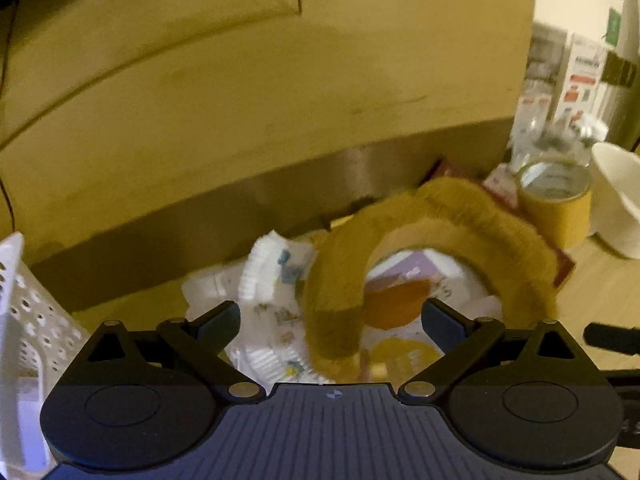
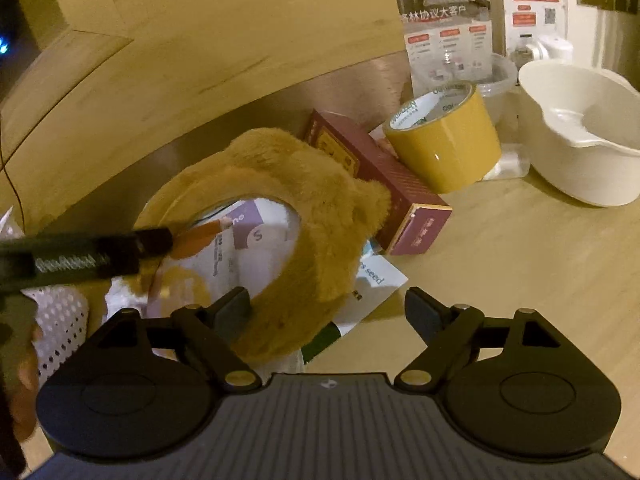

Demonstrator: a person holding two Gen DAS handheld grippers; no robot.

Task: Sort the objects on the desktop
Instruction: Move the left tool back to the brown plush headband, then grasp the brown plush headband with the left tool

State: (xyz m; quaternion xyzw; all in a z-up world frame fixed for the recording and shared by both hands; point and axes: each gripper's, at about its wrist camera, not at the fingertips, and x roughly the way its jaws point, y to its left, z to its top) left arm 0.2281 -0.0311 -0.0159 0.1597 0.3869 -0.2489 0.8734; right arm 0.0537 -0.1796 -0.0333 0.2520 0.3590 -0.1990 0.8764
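Observation:
A brown furry headband with bear ears (image 1: 452, 216) (image 2: 320, 216) lies arched over a pile of white printed packets (image 1: 276, 280) (image 2: 248, 248) on the wooden desk. My left gripper (image 1: 331, 318) is open, its jaws wide on either side of the headband's near end, not closed on it. My right gripper (image 2: 327, 307) is open too, its left finger (image 2: 234, 308) against the headband's near side. A dark red box (image 2: 384, 184), a yellow tape roll (image 1: 556, 204) (image 2: 444, 136) and a white bowl (image 1: 618, 200) (image 2: 588, 132) stand behind.
A white perforated basket (image 1: 24, 312) (image 2: 60, 324) stands at the left. The left gripper's black arm (image 2: 80, 256) crosses the right wrist view. A wooden wall panel (image 1: 280, 80) rises behind the desk. Clear containers (image 2: 496, 76) and printed signs (image 2: 532, 4) stand at the back right.

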